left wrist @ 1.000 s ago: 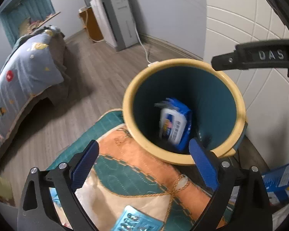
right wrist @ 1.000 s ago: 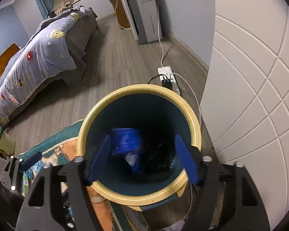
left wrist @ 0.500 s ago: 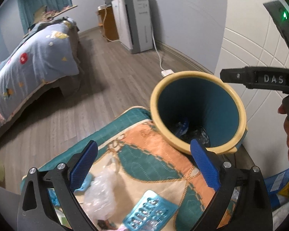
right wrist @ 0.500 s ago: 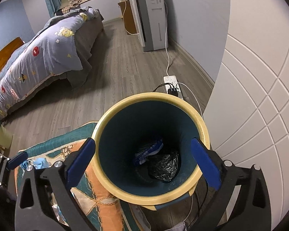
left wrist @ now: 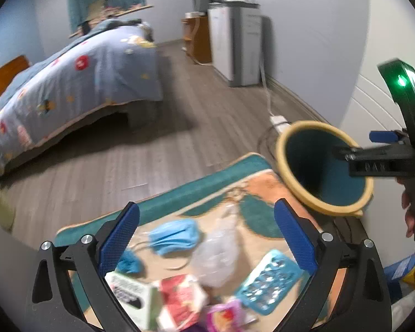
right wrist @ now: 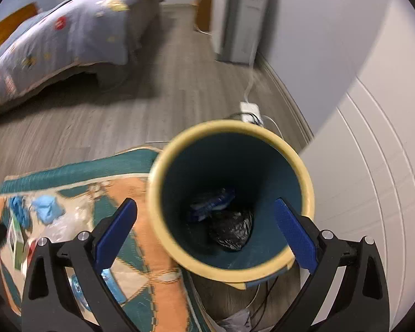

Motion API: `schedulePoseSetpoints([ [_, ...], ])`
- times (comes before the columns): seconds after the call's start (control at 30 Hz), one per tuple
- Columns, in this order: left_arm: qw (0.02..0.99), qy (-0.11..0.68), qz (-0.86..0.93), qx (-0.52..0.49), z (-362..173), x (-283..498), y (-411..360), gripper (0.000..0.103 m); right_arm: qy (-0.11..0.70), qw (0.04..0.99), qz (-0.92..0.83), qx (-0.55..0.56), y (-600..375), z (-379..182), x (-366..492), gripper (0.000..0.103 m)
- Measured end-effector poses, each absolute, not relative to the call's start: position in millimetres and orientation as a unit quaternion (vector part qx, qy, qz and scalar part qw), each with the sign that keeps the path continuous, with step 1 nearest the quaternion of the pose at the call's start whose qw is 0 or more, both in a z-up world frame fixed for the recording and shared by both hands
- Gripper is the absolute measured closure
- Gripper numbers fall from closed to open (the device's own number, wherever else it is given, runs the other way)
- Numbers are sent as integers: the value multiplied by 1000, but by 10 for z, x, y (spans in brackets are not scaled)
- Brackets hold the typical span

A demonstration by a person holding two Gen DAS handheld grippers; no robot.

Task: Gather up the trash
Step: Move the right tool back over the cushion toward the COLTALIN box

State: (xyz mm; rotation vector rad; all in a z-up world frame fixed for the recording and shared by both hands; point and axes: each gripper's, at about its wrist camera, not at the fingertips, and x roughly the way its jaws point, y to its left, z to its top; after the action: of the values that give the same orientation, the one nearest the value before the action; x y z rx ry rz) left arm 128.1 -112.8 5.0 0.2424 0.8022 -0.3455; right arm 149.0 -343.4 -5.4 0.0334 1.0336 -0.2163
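A teal bin with a yellow rim [right wrist: 307,182] stands at the rug's right end; it also shows in the left wrist view [left wrist: 287,177]. Inside lie a blue packet [right wrist: 213,202] and a black bag [right wrist: 232,229]. My right gripper [right wrist: 206,231] is open and empty above the bin. My left gripper [left wrist: 207,235] is open and empty above trash on the rug: a blue face mask [left wrist: 174,236], a clear plastic bag [left wrist: 215,251], a teal blister pack [left wrist: 268,279], a red carton [left wrist: 179,298] and a white-green box [left wrist: 132,296].
The patterned rug [left wrist: 257,191] lies on a grey wood floor. A bed [left wrist: 69,83] stands at the left, a grey cabinet [left wrist: 235,47] at the back wall. A power strip [right wrist: 249,109] with cables lies behind the bin. A white panelled door [right wrist: 373,166] is at the right.
The blue packet dropped into the bin. My left gripper has pulled back and left from the bin to over the rug's trash. My right gripper opened wider and stays over the bin.
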Motion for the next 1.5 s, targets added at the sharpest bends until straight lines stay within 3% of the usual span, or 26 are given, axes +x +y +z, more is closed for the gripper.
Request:
schedulePoseSetpoints([
  [0.2, 909, 389, -122, 88, 109, 1286, -510, 6, 428, 899, -59, -69, -2822, 175, 1393, 6],
  [0.6, 906, 416, -54, 55, -5, 1249, 354, 6, 467, 881, 68, -28, -2060, 135, 1430, 6],
  [0.77, 906, 420, -35, 35, 83, 1181, 681, 6, 483, 864, 136, -36, -1584, -3, 1380, 6],
  [1.03, 902, 428, -25, 47, 239, 949, 1167, 5, 486, 831, 230, -145, -627, -341, 1278, 6],
  [1.2, 895, 445, 8, -19, 89, 1009, 1549, 5, 493, 807, 271, -180, -215, -537, 1255, 6],
  [1.5, 879, 476, 33, 11, -192, 1066, 1728, 5, 514, 782, 269, -226, 103, -947, 1316, 6],
])
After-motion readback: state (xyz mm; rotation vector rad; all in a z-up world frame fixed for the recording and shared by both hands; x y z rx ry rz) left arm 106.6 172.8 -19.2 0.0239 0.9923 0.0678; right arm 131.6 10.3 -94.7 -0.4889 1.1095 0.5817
